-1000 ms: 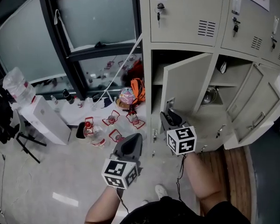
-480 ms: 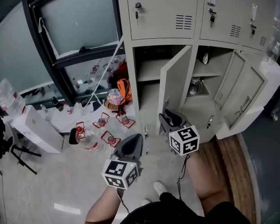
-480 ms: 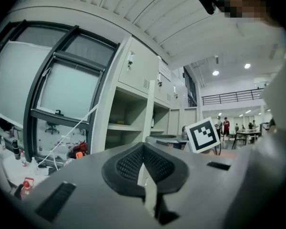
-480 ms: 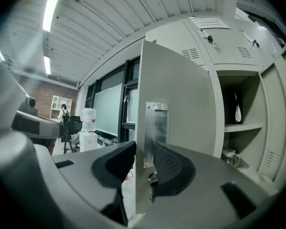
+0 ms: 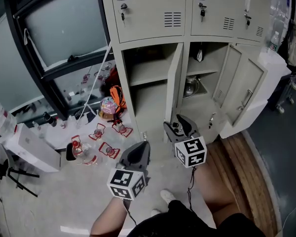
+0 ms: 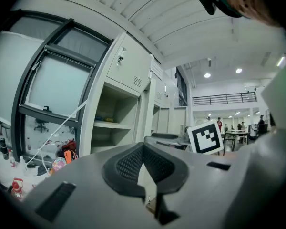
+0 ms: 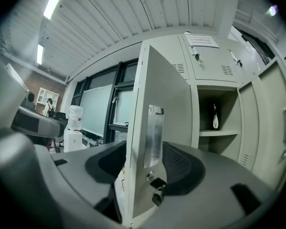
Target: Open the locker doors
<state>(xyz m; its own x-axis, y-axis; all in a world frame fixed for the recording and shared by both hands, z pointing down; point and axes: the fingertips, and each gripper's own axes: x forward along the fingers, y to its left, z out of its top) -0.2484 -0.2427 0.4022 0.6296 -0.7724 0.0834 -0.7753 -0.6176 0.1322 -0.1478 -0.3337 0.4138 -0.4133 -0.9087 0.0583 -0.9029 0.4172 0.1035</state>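
Observation:
The beige lockers [image 5: 153,14] fill the top of the head view. The lower left locker's door [image 5: 173,88] stands swung out, edge-on to me. My right gripper [image 5: 176,124] is at that door's lower free edge. In the right gripper view the door [image 7: 155,94], with its metal handle plate [image 7: 153,135], stands between the jaws of the right gripper [image 7: 143,162], which have just been opening; the pads are off it. My left gripper [image 5: 144,144] hangs lower left, away from the lockers; in its own view the left gripper [image 6: 144,147] is shut on nothing.
Further right, two lower doors [image 5: 246,90] stand open. The upper doors [image 5: 214,9] are closed, with keys in their locks. Bottles and red items [image 5: 96,132], an orange bag [image 5: 117,95] and a white box [image 5: 29,147] litter the floor left. My shoe [image 5: 166,196] is below.
The lower left door has swung from showing its broad face to edge-on, further out. The right gripper stayed at its free edge. The head view shifted, so the lockers slid left.

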